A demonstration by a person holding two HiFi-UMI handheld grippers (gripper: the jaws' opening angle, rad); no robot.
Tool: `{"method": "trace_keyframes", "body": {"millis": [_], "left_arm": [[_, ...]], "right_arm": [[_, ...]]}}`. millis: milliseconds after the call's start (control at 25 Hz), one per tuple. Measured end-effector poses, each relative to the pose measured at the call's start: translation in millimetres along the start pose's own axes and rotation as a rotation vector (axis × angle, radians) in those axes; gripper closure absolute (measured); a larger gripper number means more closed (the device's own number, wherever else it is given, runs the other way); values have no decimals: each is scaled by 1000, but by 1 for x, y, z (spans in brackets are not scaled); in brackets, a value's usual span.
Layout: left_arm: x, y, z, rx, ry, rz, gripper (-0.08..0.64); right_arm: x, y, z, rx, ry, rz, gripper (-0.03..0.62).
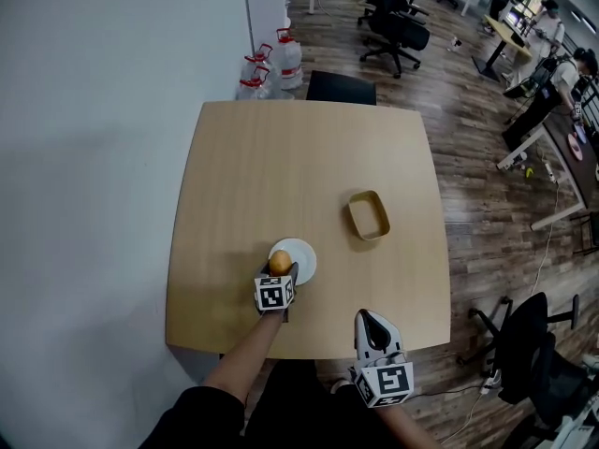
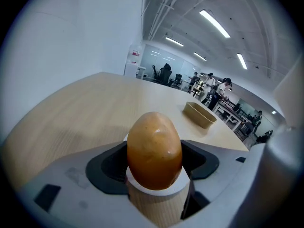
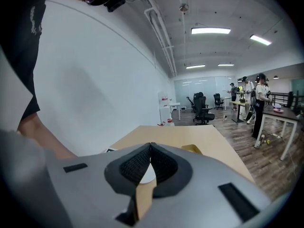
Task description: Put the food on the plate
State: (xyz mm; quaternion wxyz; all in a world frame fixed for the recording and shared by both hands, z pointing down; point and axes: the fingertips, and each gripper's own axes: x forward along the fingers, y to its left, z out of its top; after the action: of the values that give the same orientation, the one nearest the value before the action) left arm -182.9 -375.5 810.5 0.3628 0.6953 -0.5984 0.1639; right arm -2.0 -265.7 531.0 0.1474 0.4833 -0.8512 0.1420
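A brown egg-shaped food item [image 1: 280,263] [image 2: 154,150] is held between the jaws of my left gripper [image 1: 279,271] [image 2: 154,163], just over the near-left rim of a small white plate [image 1: 301,257] [image 2: 156,186]. The plate lies on the wooden table [image 1: 281,176], near its front edge. My right gripper [image 1: 372,324] [image 3: 150,161] hovers at the table's front edge, to the right of the plate, with its jaws closed and nothing between them. The plate shows as a white patch behind its tips in the right gripper view.
An empty tan oblong container [image 1: 369,214] [image 2: 199,114] sits on the table right of centre. A black chair [image 1: 341,88] stands at the far edge, water jugs [image 1: 271,64] behind it. Another chair [image 1: 529,344] is off the right side. People stand at desks [image 1: 552,92] far right.
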Motion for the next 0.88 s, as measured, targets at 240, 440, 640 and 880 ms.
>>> {"method": "trace_keyframes", "body": {"millis": [240,440,640,880], "left_arm": [[20,-12,-10,87,99,-75,236],[30,-11,-16,144,163,-82,236],[28,-12,-15,141,174,-118,235],[26,-14,-10,170,161,-123,235]], "right_arm": [[-12,-6,-15,-7,39,-31,532],[-17,-13,-27,-2,60,-67,532],[-22,-10,-24,-7,53,-85,532],[-31,-19,-25,-23,59,-117,532]]}}
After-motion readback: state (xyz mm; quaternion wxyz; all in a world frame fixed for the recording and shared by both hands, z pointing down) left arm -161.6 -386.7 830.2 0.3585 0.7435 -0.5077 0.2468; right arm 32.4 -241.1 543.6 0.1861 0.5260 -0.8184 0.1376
